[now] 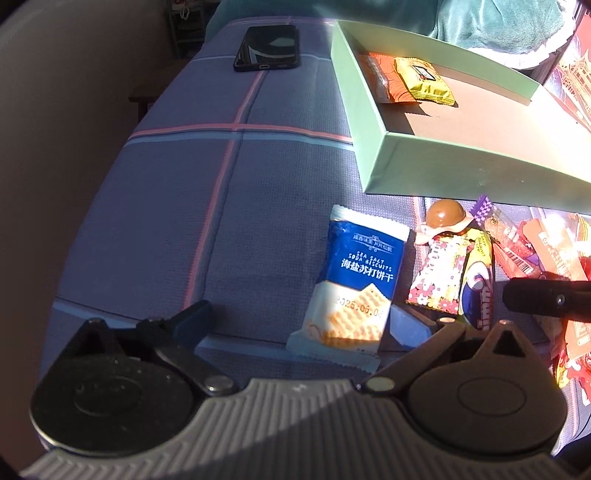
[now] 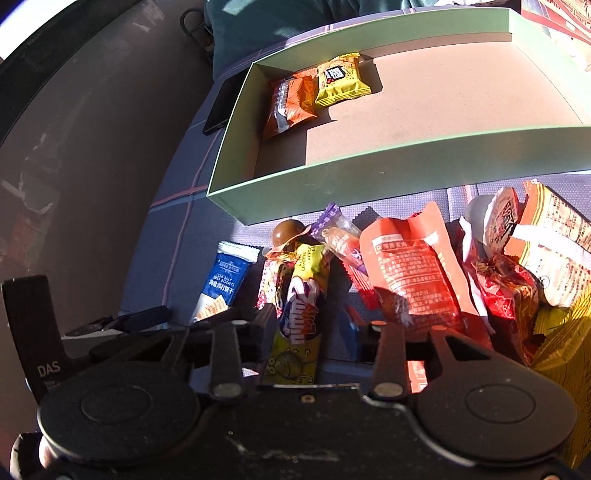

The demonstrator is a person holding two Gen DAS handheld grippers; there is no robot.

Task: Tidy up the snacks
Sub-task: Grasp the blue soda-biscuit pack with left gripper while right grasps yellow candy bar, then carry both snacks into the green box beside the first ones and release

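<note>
A green box (image 1: 373, 122) (image 2: 236, 147) holds an orange packet (image 2: 291, 103) and a yellow packet (image 2: 341, 83). In front of it lies a pile of loose snacks (image 2: 424, 266). A blue-and-white soda biscuit packet (image 1: 354, 284) (image 2: 221, 280) lies flat between the fingers of my left gripper (image 1: 303, 321), which is open around its lower end. My right gripper (image 2: 314, 332) is open, its fingers either side of a yellow lollipop packet (image 2: 301, 317). A brown round candy (image 1: 445, 214) sits near the box.
A black phone (image 1: 267, 46) lies at the far left of the checked cloth (image 1: 184, 184). A teal blanket (image 1: 498, 22) lies behind the box. The right gripper's finger (image 1: 546, 297) shows in the left wrist view over the pile.
</note>
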